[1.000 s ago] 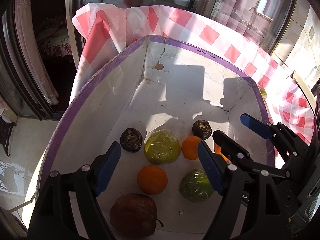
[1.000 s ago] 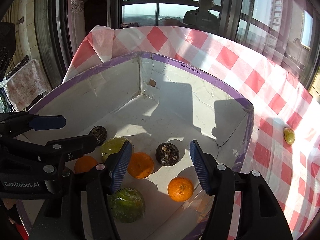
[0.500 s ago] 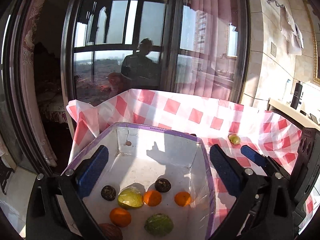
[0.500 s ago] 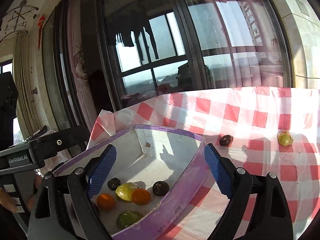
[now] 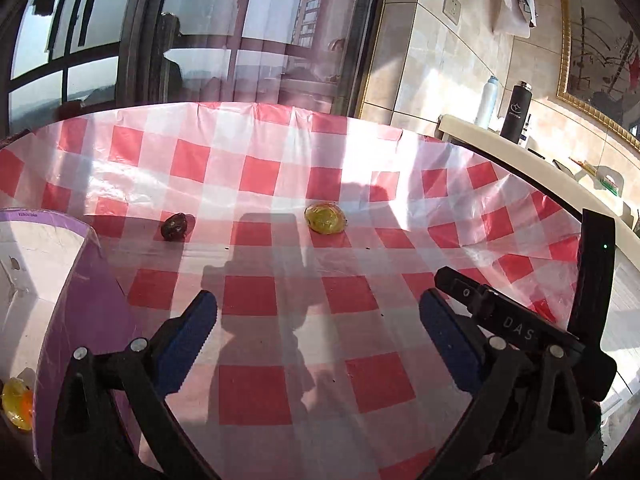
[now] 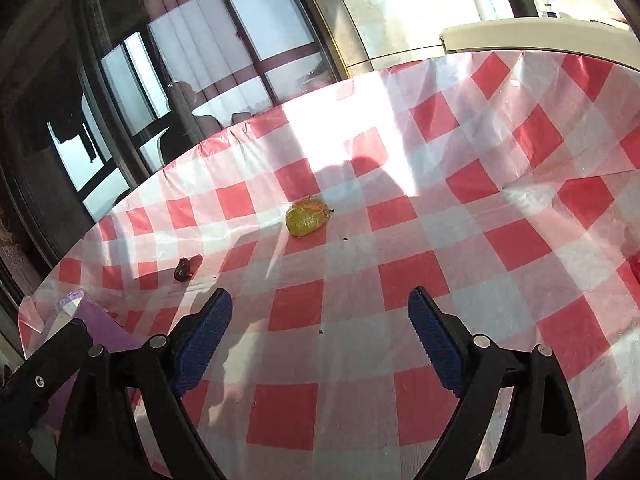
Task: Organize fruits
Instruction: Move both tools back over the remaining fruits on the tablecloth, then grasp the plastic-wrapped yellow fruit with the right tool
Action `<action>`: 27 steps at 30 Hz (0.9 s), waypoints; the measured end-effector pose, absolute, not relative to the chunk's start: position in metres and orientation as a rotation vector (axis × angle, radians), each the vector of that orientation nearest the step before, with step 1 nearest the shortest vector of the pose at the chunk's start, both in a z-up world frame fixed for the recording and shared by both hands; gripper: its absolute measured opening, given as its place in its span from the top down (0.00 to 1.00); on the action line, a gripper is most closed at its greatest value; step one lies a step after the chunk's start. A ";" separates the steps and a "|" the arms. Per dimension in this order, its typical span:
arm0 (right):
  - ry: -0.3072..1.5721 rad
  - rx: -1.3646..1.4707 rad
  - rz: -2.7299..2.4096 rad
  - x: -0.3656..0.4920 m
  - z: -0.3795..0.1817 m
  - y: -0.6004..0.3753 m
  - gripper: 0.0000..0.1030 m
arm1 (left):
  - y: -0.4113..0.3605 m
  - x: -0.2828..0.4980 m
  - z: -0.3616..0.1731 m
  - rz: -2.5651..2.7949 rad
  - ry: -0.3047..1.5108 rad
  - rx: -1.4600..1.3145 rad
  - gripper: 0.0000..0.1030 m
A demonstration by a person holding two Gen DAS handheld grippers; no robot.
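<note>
A yellow-green wrapped fruit lies on the red-and-white checked tablecloth, far ahead of my left gripper. A small dark fruit lies to its left. Both show in the right wrist view too: the yellow-green fruit and the dark fruit. The white box with purple rim is at the left edge with a yellow fruit inside. My right gripper is open and empty above the cloth. The left gripper is open and empty too.
A cream counter with a white bottle and a black bottle stands beyond the table at the right. Dark windows run behind the table. The box corner shows at the right wrist view's left.
Both grippers have risen out of the box and swung right, away from it. They now face the open tablecloth with the two loose fruits. Both stay open and empty.
</note>
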State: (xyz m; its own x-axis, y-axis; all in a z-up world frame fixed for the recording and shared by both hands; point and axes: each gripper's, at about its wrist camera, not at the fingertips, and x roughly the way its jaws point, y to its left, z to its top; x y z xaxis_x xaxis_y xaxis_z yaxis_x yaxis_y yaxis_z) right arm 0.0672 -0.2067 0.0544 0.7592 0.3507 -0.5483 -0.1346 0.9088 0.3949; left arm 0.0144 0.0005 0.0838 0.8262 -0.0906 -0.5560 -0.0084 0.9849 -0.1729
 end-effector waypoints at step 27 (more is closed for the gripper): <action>0.911 -0.202 0.428 0.293 0.016 -0.051 0.19 | 0.070 0.061 0.013 -0.012 0.717 -0.578 0.02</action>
State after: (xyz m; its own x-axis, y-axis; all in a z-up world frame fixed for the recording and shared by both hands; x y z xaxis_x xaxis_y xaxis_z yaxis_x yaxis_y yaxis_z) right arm 0.2931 -0.0508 0.0162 0.5369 0.2723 -0.7985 -0.4407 0.8976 0.0098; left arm 0.0611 0.0699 0.0128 0.7608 -0.2031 -0.6164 -0.1825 0.8445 -0.5034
